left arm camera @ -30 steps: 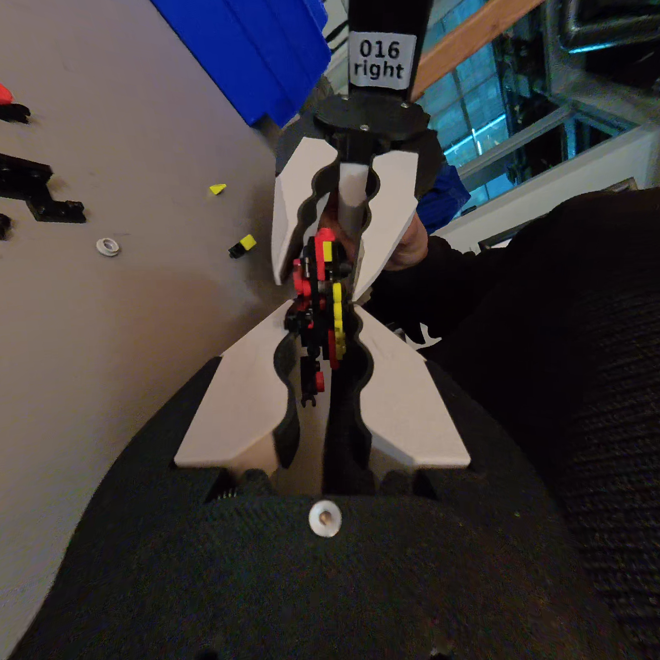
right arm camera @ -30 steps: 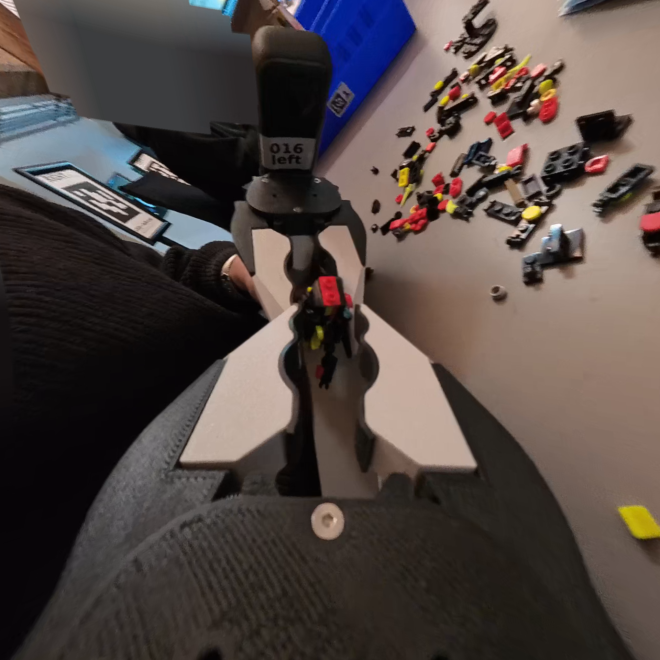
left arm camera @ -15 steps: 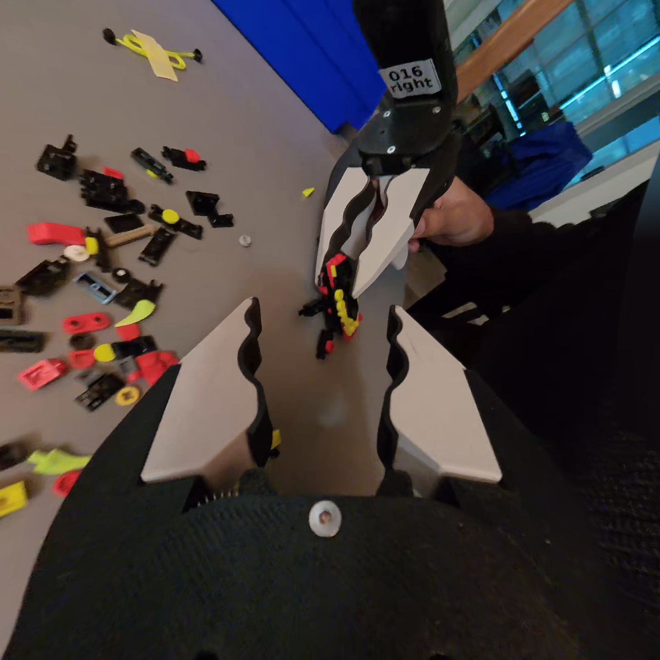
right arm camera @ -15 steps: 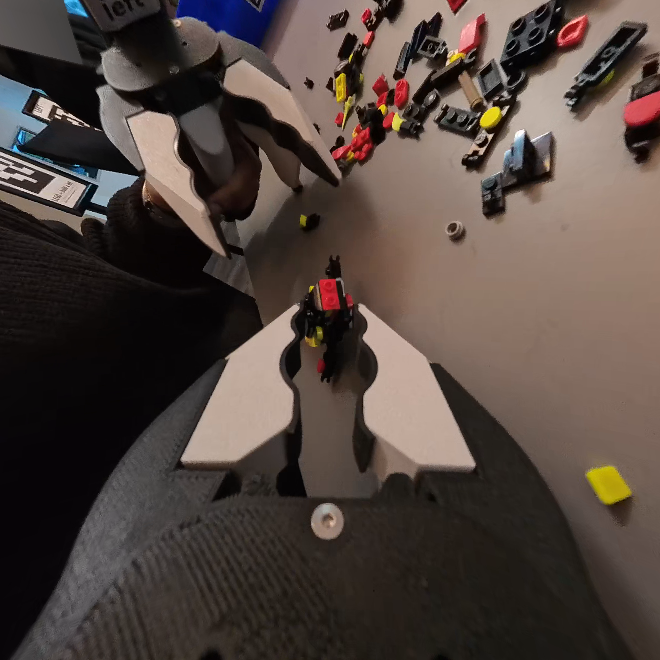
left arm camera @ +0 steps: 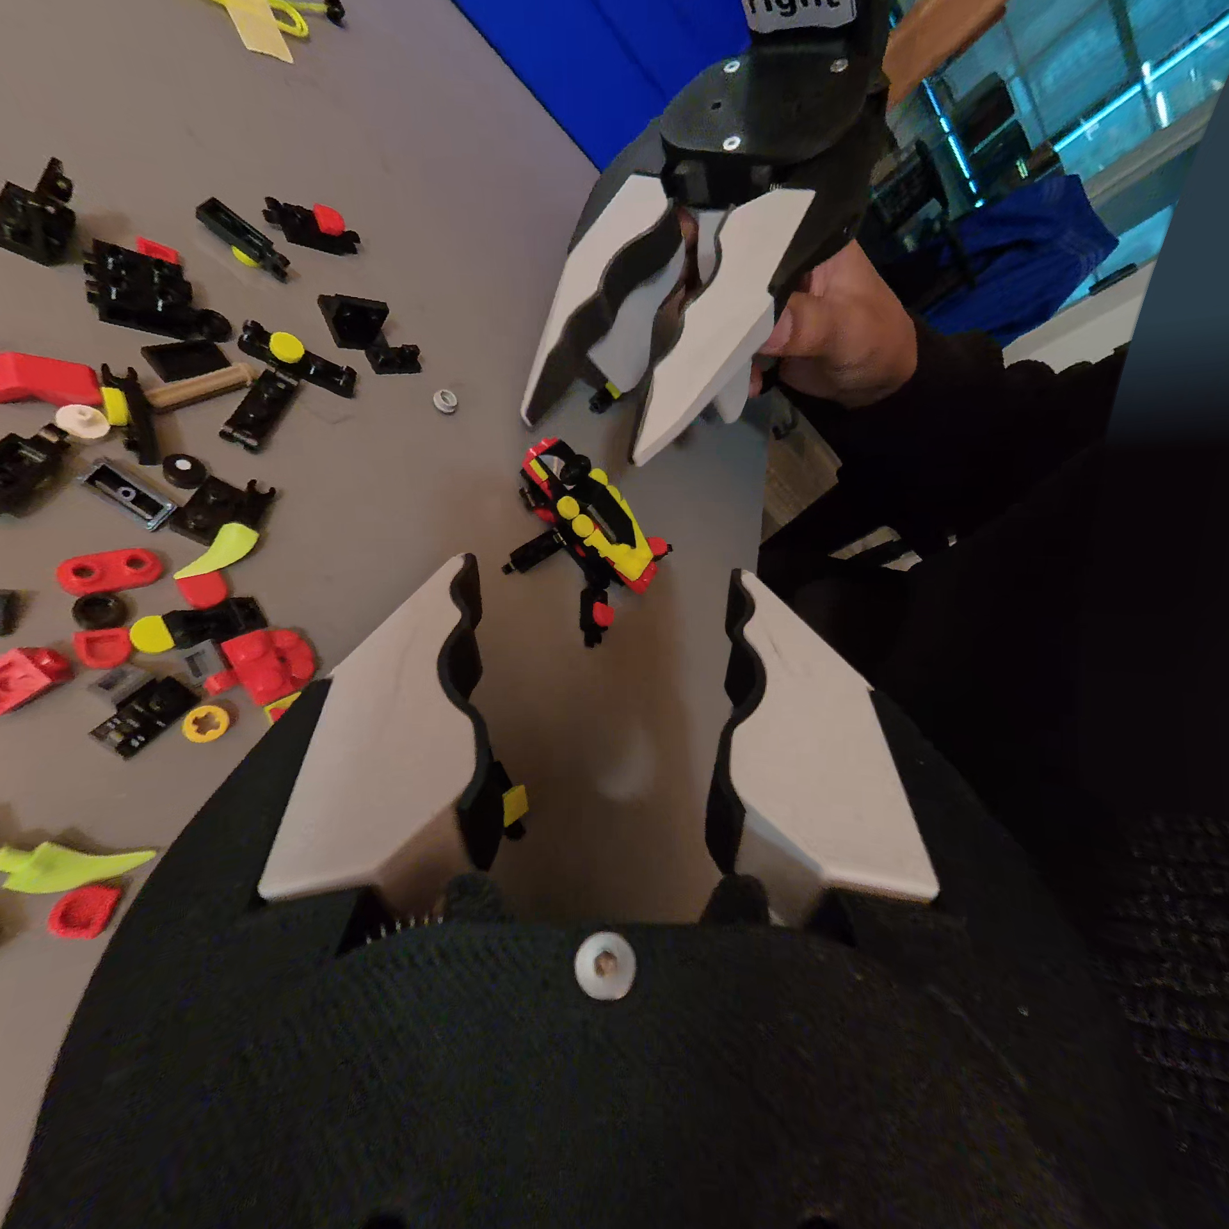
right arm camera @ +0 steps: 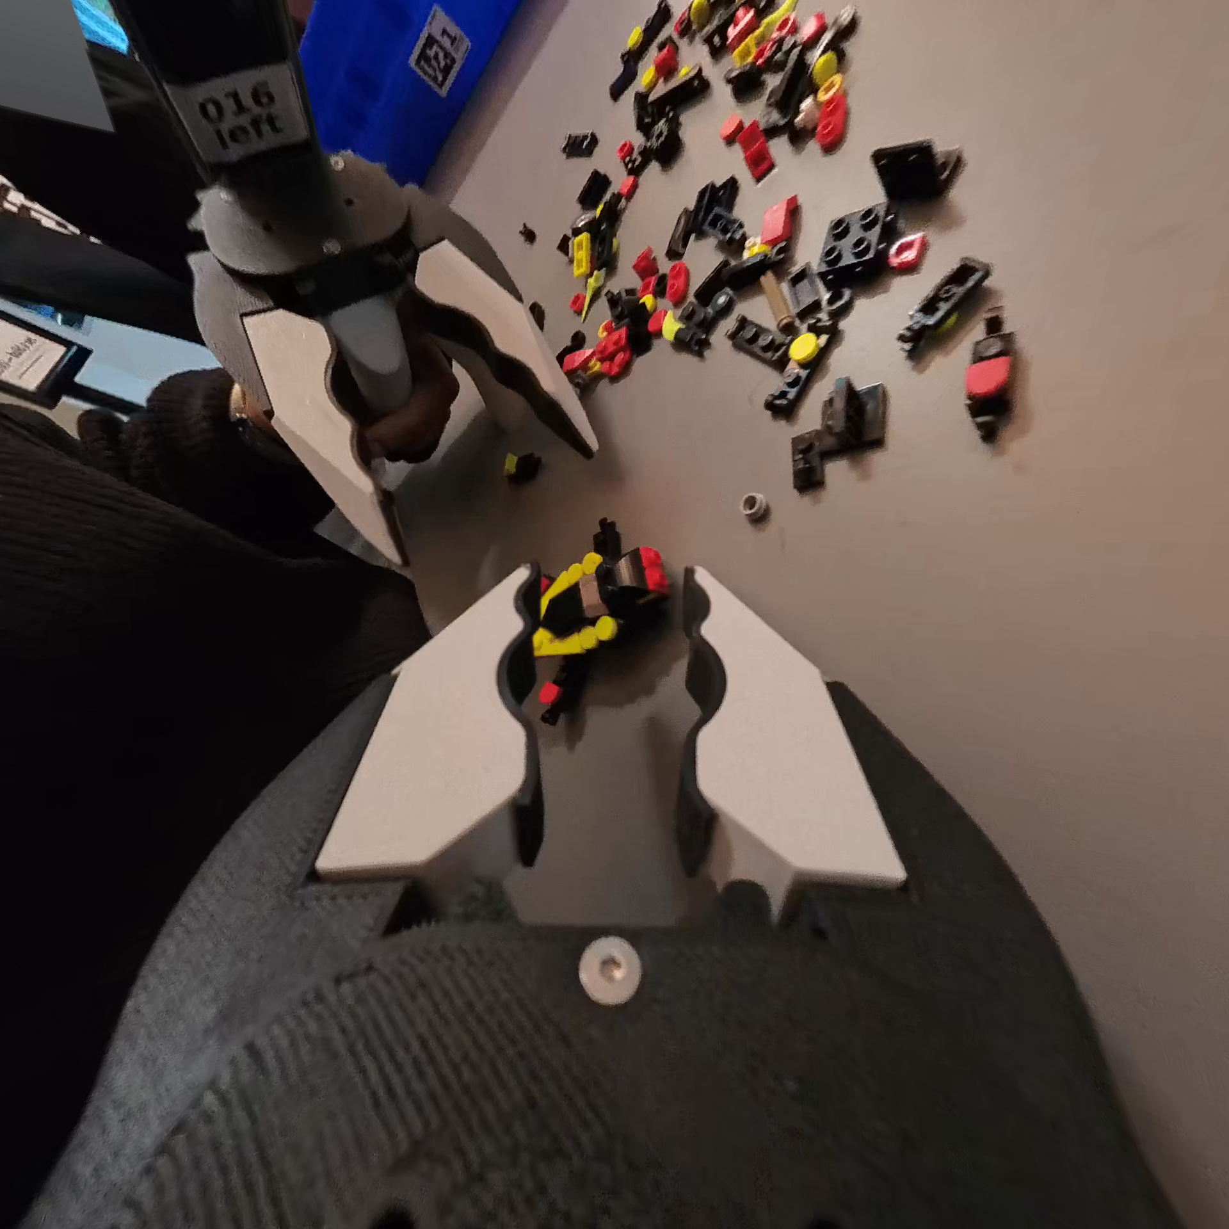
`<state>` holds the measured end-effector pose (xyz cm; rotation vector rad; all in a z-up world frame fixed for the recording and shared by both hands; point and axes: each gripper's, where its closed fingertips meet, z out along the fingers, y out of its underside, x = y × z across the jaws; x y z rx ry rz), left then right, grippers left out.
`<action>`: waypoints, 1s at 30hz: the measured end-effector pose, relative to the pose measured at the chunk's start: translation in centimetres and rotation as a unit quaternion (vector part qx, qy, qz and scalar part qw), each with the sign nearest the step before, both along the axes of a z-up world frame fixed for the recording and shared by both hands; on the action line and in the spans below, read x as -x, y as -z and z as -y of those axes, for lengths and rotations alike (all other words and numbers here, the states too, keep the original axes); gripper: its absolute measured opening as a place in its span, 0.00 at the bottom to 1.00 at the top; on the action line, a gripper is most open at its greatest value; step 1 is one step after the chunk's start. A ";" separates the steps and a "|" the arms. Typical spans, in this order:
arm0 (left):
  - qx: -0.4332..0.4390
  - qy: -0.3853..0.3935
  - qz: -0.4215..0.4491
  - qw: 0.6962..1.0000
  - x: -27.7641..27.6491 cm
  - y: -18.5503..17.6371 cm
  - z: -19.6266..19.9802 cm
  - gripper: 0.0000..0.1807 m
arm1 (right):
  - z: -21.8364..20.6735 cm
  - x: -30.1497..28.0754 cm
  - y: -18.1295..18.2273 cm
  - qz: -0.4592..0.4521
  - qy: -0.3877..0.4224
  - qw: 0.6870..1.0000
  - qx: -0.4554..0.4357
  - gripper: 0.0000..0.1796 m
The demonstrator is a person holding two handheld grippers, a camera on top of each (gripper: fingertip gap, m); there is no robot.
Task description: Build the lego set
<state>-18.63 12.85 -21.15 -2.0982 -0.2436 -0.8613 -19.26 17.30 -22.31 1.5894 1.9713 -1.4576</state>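
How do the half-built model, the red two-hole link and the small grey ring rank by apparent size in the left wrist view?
1. half-built model, largest.
2. red two-hole link.
3. small grey ring, smallest.
All lie on the table at middling range, so the order looks safe.

White printed label on each gripper handle (right arm camera: 243, 113); blue bin (right arm camera: 399, 80) sticker.

- My worktop (left arm camera: 412, 120) is a plain grey-brown surface, matte, with a soft pale glare on it near me.
- A bright blue bin (left arm camera: 598, 73) stands at its far edge; its side bears a small square sticker (right arm camera: 442, 58).
- Beyond it I see glass panes (left arm camera: 1091, 60) glowing cool blue, crossed by a slanting wooden beam (left arm camera: 931, 26).
- A blue cloth (left arm camera: 1017, 259) lies below those windows.
- Off the other side sits a framed sign (right arm camera: 33, 359).
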 end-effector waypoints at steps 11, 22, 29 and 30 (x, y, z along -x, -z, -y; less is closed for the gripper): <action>-0.011 0.050 -0.040 0.998 -3.5 0.5 -1.3 0.53 | -1.3 0.4 -2.4 -0.080 0.017 0.996 -0.029 0.16; -0.020 0.024 -0.067 0.997 -3.3 -0.6 -0.6 0.46 | -2.4 0.0 -6.7 -0.265 0.023 0.947 -0.181 0.32; 0.026 0.020 -0.226 0.974 -3.1 1.5 -0.7 0.39 | 1.5 -4.1 -2.1 -0.221 -0.129 0.943 -0.213 0.22; 0.032 0.022 -0.237 0.971 -3.1 1.8 -0.7 0.39 | 1.5 -4.1 -1.7 -0.222 -0.132 0.937 -0.234 0.23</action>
